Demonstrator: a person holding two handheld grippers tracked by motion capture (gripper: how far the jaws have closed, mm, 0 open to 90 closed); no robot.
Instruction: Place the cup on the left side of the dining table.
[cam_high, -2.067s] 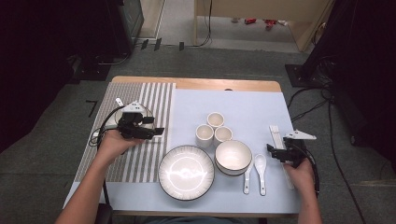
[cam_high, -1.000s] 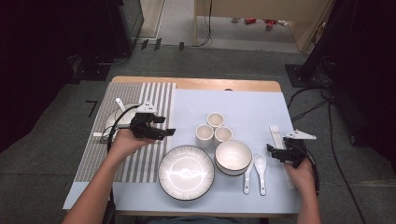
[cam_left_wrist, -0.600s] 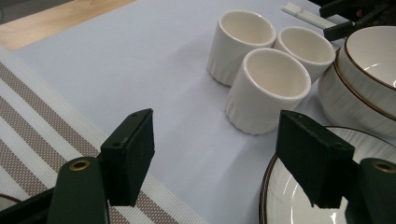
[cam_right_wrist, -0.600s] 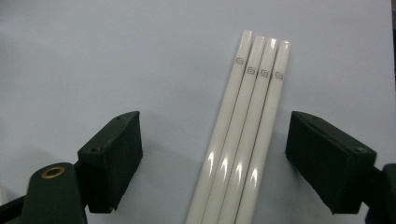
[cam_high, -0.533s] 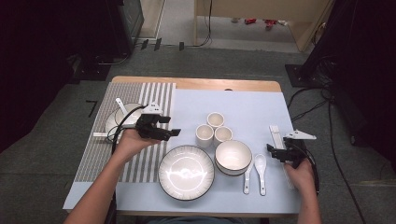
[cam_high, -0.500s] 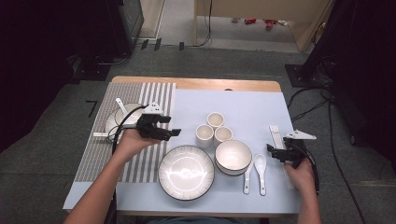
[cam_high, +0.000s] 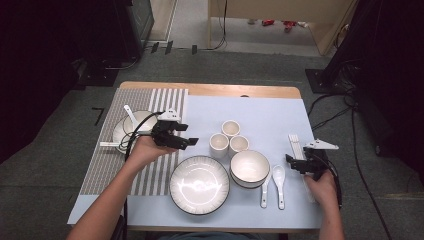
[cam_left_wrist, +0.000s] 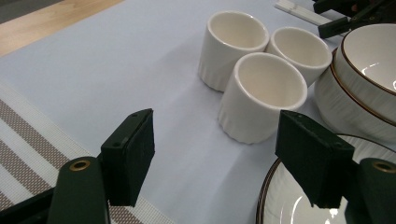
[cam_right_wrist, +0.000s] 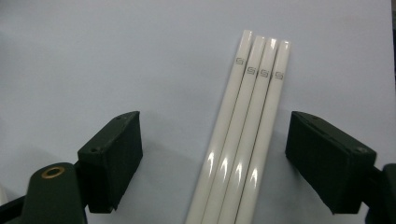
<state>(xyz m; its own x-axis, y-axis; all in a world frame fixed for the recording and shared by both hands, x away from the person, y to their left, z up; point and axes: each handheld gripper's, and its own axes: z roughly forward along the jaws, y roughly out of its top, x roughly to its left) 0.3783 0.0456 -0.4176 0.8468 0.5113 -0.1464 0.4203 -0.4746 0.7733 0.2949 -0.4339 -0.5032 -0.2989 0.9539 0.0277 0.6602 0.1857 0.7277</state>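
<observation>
Since two seconds back, the left hand-held gripper (cam_high: 185, 135) has travelled from over the striped mat (cam_high: 107, 165) rightward toward the three cups (cam_high: 229, 138), while the right hand-held gripper (cam_high: 295, 163) has kept its place. Nearest the person lies the plate (cam_high: 199, 185), then the bowl (cam_high: 249, 167) and two spoons (cam_high: 272, 185). Left jaws stand apart, empty, aimed at the nearest cup (cam_left_wrist: 261, 95), which stands upright just ahead and slightly right, touching its neighbours. Right jaws also stand apart, straddling four chopsticks (cam_right_wrist: 243, 140) whose long axis runs away from them. Farther left, a small dish (cam_high: 131, 129) sits on the mat.
</observation>
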